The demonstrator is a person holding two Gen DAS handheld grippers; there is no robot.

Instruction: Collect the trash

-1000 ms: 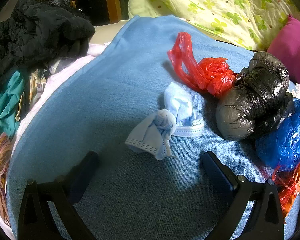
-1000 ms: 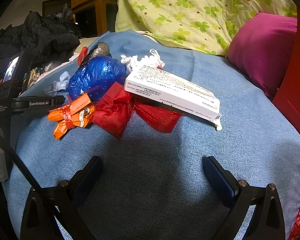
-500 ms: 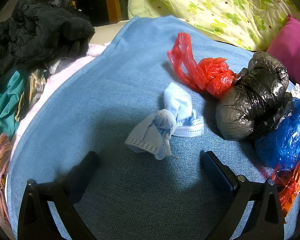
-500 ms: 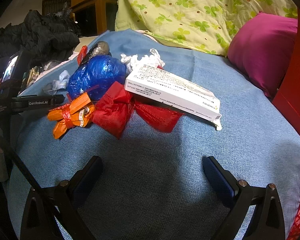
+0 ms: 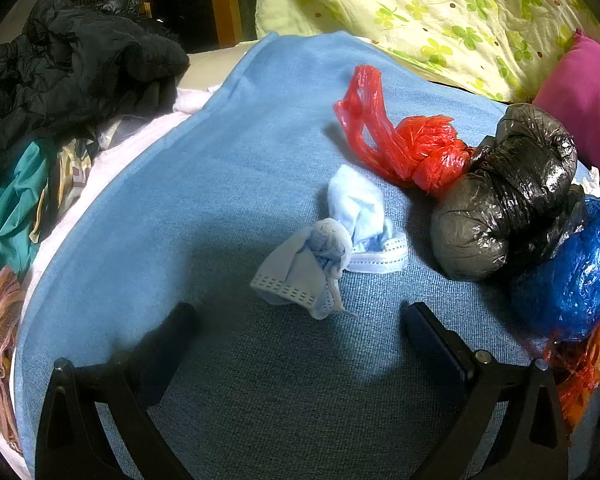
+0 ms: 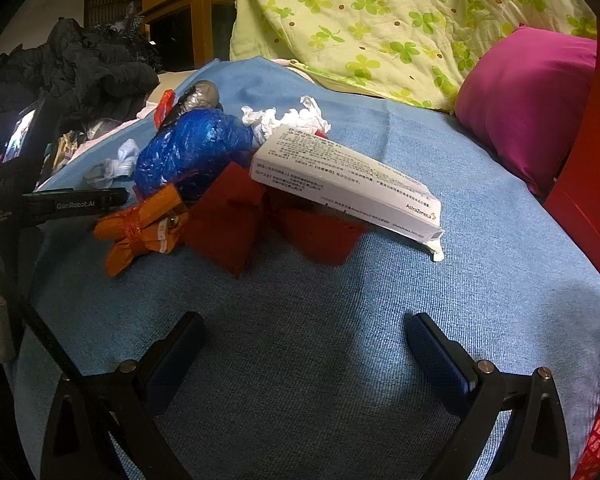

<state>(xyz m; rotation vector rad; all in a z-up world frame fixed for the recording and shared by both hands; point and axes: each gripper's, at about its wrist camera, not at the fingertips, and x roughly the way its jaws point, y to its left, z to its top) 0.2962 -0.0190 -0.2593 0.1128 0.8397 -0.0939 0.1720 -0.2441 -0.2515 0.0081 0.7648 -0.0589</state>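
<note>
Between and just ahead of the wide left fingers (image 5: 432, 336) lies a mask (image 5: 328, 256) on the blanket (image 5: 220, 184). Right fingers (image 6: 436, 360), also wide, face a box (image 6: 340, 176) leaning on perhaps red bags (image 6: 228, 216).

Crumpled pale blue face mask (image 5: 332, 252) sat just ahead of the left gripper (image 5: 296, 320); knotted red plastic bag (image 5: 404, 148) behind it, black bag bundle (image 5: 504, 204) off right.
</note>
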